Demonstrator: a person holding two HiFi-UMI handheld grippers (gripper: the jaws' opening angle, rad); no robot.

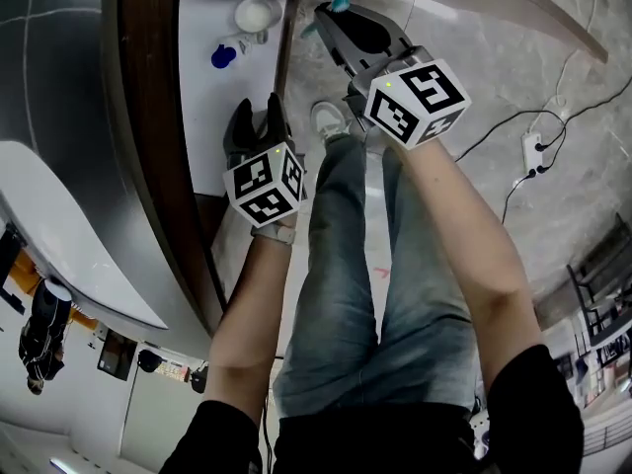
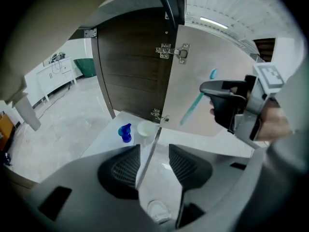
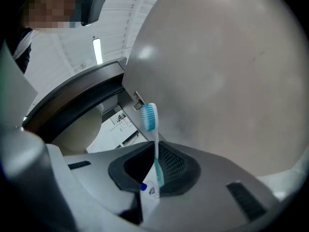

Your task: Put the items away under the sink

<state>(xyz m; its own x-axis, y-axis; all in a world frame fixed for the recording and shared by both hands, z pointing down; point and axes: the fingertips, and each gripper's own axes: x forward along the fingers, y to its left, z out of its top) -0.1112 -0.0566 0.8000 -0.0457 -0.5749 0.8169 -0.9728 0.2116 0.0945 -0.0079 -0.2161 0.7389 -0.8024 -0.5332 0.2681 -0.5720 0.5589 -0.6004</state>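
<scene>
Right tool (image 3: 154, 167) is pinching a toothbrush (image 3: 155, 144) low on the handle. Jaws are pressing together on it, with the teal bristle head sticking up past the tips. A small white tube with a blue cap (image 3: 148, 191) is sitting in the same grip, just below the brush.

In head view this tool is hovering over the tiled floor (image 1: 474, 57), right of the open cabinet door (image 1: 286, 38). The brush head is pointing away from the person.

Left tool (image 2: 153, 161) is spread and pinching nothing. The door's thin edge is running through the gap between its jaws. Can't tell if either pad is touching it.

Past the left tool, a white cup (image 2: 145, 129) and a small blue bottle (image 2: 125, 132) are standing just beside each other. Both are sitting on the white counter (image 2: 104, 139) inside the cabinet, near the door's lower hinge (image 2: 157, 114). The cup is the one nearer the door.

In head view the person's white shoe (image 1: 329, 118) is showing just right of the left tool. A power strip (image 1: 533, 151) with black cables is lying on the floor, well apart to the right.
</scene>
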